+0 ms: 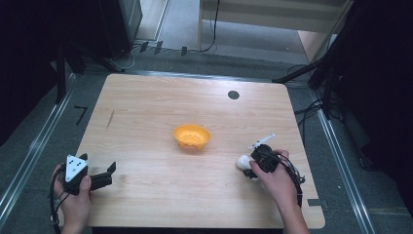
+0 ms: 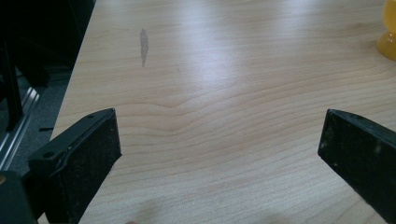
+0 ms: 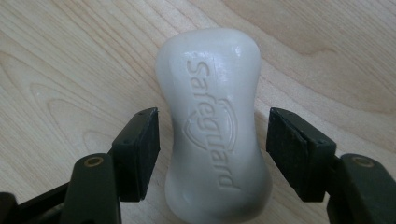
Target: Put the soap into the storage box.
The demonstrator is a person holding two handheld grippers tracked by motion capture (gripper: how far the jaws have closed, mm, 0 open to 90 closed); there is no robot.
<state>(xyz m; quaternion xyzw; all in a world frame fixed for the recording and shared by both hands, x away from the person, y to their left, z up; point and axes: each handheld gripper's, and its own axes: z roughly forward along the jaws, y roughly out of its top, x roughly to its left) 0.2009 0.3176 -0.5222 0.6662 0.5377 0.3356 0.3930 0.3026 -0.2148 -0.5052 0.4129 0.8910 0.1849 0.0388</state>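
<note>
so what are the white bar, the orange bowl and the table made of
White bar: looks like a solid soap bar, smooth and waxy matt, with "Safeguard" moulded into its top. Orange bowl: probably plastic, judging by the even bright colour and the small holes in its bottom. Table: pale wood grain with a flat sheen; solid wood or laminate, hard to tell.

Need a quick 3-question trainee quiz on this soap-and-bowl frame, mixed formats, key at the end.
1. True or false: the right gripper already presses its pads on the soap bar.
2. What stands near the middle of the table? A) orange bowl B) blue mug C) metal spoon
3. Fill in: the left gripper has its jaws ____ over bare wood.

Key:
1. False: the bar lies between the jaws with gaps on both sides.
2. A, the orange bowl.
3. Open.
</note>
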